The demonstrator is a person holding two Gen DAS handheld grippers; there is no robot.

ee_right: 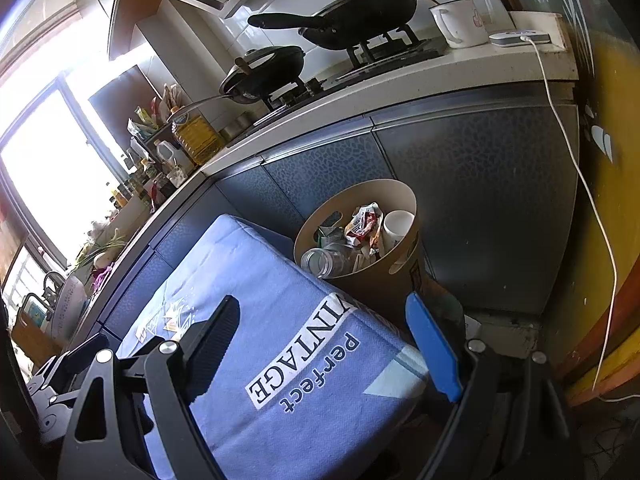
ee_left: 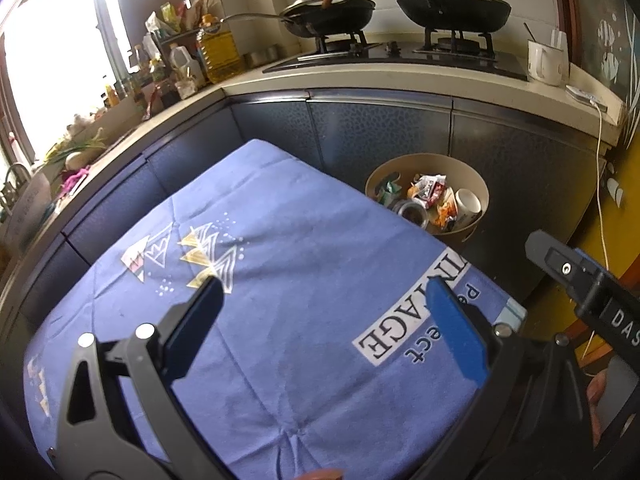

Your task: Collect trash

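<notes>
A round tan bin (ee_left: 476, 182) (ee_right: 408, 200) stands on the floor beside the far right corner of a table under a blue cloth (ee_left: 280, 240) (ee_right: 248, 264). Inside it lie snack wrappers (ee_left: 430, 190) (ee_right: 362, 222), a white paper cup (ee_left: 468, 202) (ee_right: 396, 226) and a clear jar (ee_left: 412, 212) (ee_right: 320, 260). My left gripper (ee_left: 326, 316) hovers open over the cloth, nothing between its fingers. My right gripper (ee_right: 326, 340) is open too, above the cloth's printed corner, nearer the bin. No loose trash shows on the cloth.
A dark-fronted kitchen counter (ee_left: 360, 76) runs behind the table, bearing two black pans (ee_left: 452, 8) on a stove, a white mug (ee_left: 546, 60), oil bottles (ee_left: 218, 52) and clutter by the window. A white cable (ee_right: 584, 184) hangs down at the right. The right gripper's body (ee_left: 592, 296) shows in the left wrist view.
</notes>
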